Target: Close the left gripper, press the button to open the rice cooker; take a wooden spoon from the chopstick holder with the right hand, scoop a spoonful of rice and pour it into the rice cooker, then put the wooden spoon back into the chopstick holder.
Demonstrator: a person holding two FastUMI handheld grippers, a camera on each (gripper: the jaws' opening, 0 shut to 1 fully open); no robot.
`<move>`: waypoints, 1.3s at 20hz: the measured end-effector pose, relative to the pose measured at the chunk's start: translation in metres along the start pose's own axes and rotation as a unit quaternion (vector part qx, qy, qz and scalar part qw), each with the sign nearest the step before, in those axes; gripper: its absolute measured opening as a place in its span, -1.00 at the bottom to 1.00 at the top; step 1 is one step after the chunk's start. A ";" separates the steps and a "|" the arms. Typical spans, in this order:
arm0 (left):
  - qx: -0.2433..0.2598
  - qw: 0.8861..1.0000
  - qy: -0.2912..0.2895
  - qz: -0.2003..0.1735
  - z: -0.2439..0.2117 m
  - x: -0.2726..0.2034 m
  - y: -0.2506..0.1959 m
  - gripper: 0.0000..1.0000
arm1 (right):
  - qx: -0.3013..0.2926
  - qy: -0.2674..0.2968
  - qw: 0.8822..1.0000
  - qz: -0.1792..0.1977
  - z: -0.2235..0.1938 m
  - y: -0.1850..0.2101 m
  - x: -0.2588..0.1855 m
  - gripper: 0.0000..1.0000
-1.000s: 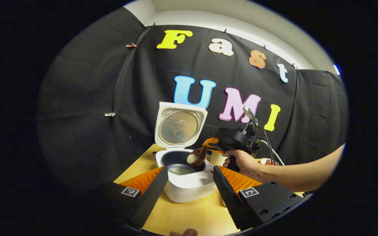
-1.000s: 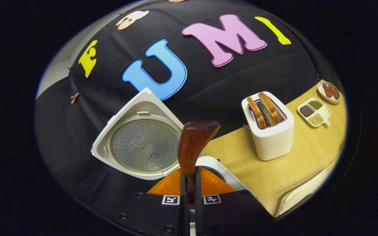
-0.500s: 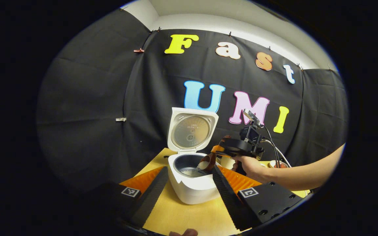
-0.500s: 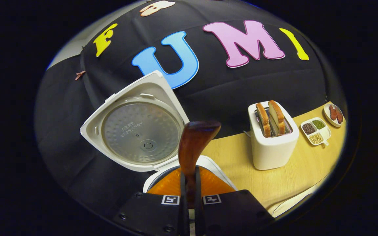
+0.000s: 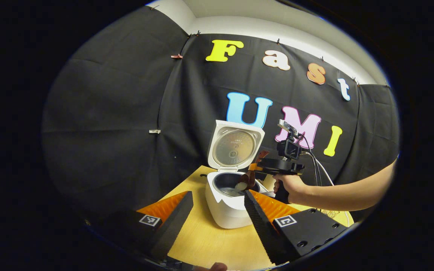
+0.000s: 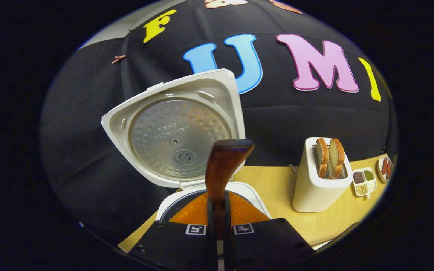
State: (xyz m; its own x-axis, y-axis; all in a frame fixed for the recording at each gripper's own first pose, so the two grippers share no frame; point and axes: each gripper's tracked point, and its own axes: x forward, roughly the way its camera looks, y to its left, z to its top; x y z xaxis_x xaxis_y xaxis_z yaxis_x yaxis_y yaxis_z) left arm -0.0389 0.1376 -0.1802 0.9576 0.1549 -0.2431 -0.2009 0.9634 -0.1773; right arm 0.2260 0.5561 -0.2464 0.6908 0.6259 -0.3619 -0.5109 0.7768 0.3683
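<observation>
A: Between the right claw (image 6: pixel 217 222) fingers, pressed together, sits the wooden spoon (image 6: pixel 222 165) handle; left claw (image 5: pixel 217 214) stands apart, empty, over the desk (image 5: pixel 209 241).

B: Handling?

A: Stiff, light, probably slick; hold it low on the handle, level, since loose rice spills.

B: Views?

A: Left gripper view shows the bowl tipped over the open rice cooker (image 5: pixel 228 199); right gripper view adds the toaster (image 6: pixel 320 180).

One rice cooker (image 6: pixel 187 131), one toaster (image 6: pixel 317 184), two toast slices (image 6: pixel 329 156).
</observation>
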 end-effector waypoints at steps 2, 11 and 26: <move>-0.001 1.000 0.003 0.006 -0.005 -0.004 0.003 0.89 | -0.030 -0.003 1.000 0.007 0.003 0.008 0.000 -0.78; -0.028 1.000 0.001 0.012 -0.011 -0.014 -0.006 0.89 | -0.222 -0.017 0.974 0.037 0.015 0.034 -0.005 -0.77; -0.046 0.998 -0.004 0.039 -0.008 -0.054 -0.004 0.89 | -0.347 -0.008 0.936 0.053 0.000 0.063 -0.022 -0.78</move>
State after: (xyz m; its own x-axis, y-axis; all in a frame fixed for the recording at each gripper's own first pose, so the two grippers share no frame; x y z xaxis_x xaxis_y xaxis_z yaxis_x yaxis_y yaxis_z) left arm -0.0919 0.1241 -0.1737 0.9396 0.2313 -0.2522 -0.2932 0.9242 -0.2449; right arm 0.1785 0.5911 -0.2154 0.6215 0.7057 -0.3400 -0.7831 0.5709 -0.2465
